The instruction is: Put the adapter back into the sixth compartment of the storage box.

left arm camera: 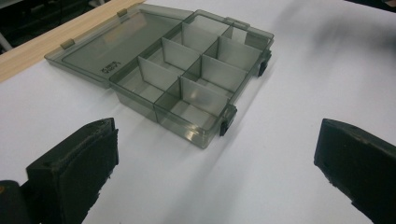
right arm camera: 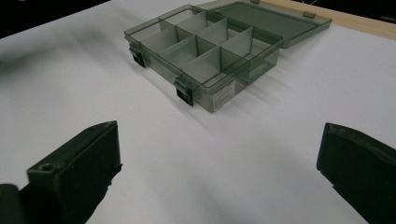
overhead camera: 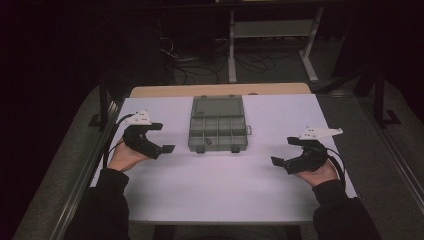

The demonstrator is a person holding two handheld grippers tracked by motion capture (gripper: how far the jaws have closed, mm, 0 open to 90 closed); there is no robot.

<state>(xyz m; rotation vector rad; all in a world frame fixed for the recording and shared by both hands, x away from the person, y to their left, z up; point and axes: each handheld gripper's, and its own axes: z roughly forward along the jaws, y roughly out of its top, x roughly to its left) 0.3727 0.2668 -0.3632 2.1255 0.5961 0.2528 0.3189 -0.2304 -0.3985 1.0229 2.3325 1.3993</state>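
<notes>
The box [overhead camera: 218, 131] lies between the two grippers, ahead of both and touched by neither; it is a smoky see-through organizer with its lid [overhead camera: 217, 106] thrown fully open and lying flat on the far side, away from the hands; the tray is cut by dividers into two rows of small compartments, and in the high view a small dark item [overhead camera: 208, 141] sits in a near compartment, too small to identify; two dark latches [left arm camera: 227, 119] hang on the near wall; moulded writing [left arm camera: 108, 67] shows on the lid in the left gripper view, too small to read; a pale label [right arm camera: 223, 96] sits on the side wall in the right gripper view, its print also unreadable.

The left gripper [overhead camera: 161, 138] rests low to the left of the box, jaws spread wide with nothing between them but bare table; in the left gripper view the box sits ahead, nearer the left jaw; the right gripper [overhead camera: 284, 152] rests to the right of the box and a little nearer the person, jaws likewise wide and empty; in its own view the box lies ahead, between the jaws' lines.

All rests on a white table [overhead camera: 220, 185]; beyond the lid a wooden edge [overhead camera: 220, 90] runs along the far side.
</notes>
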